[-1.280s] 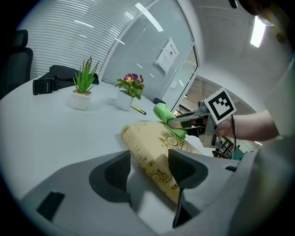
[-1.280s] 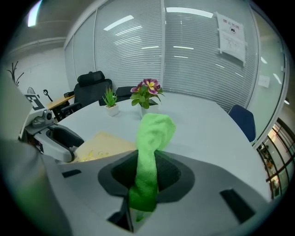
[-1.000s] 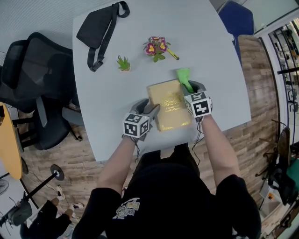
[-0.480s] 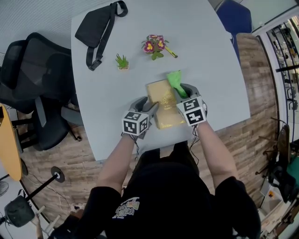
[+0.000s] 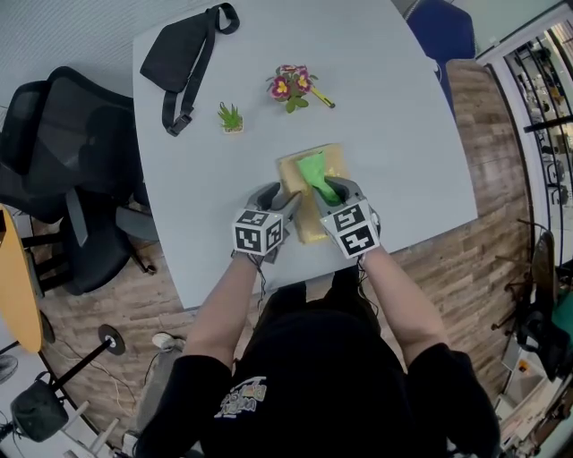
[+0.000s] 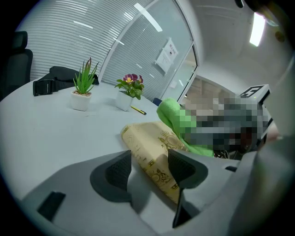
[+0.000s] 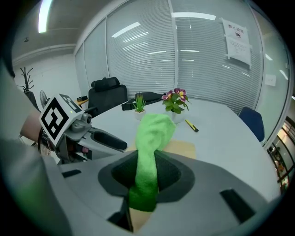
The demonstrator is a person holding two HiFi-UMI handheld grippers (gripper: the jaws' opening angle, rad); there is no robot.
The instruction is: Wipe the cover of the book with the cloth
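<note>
I stand at a pale grey bench (image 5: 403,107) with a rounded edge. The floor (image 5: 492,161) around it is brown wood plank. On my left a black office chair (image 5: 54,170) sits close against the bench, and a blue chair (image 5: 443,27) stands at its far right corner. Beyond the bench runs a glass wall (image 7: 203,60) with closed white blinds and a paper sheet (image 7: 238,34) stuck on it. A long ceiling lamp (image 7: 44,14) glows overhead.
</note>
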